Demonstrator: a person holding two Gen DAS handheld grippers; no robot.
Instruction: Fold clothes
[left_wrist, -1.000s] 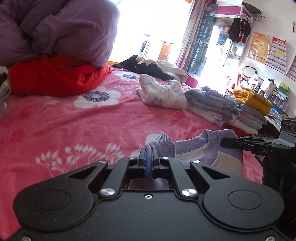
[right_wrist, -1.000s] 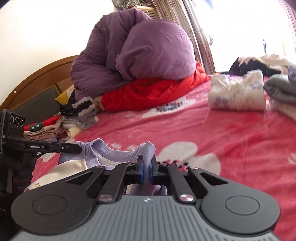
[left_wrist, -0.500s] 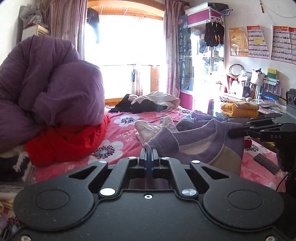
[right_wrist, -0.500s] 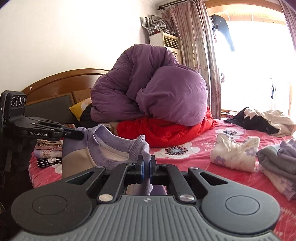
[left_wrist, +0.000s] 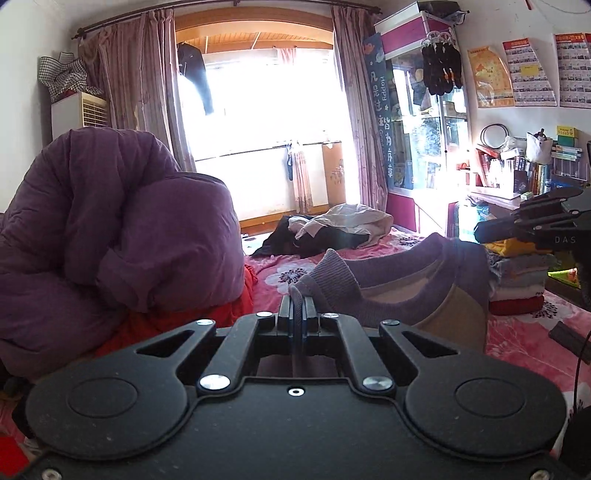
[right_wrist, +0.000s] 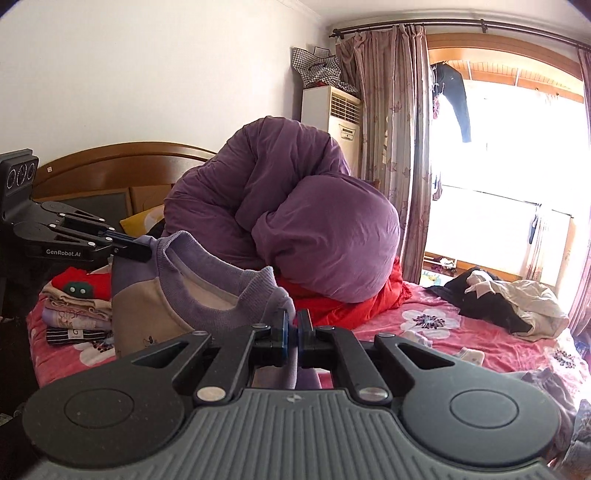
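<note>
Fingers (left_wrist: 286, 314) of both grippers pinched tight on purple sweater (left_wrist: 399, 273); only R view shows headboard (right_wrist: 110, 166) w/ folded stack (right_wrist: 74, 314).

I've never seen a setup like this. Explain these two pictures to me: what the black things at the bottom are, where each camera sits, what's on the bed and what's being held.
No robot here: a person holds a hand-held pincer in each hand, and each has a wide-angle camera looking along its two fingers. One picture is from the left gripper, the other from the right gripper; the black plates at the bottom are their own bodies. Each also shows in the other's picture, at the edge. Both are shut on a purple sweater, one at each shoulder, so it hangs between them above the bed. On the pink flowered bed lie a bundled purple quilt, a red blanket under it, loose dark and white clothes and stacks of folded clothes.
</note>
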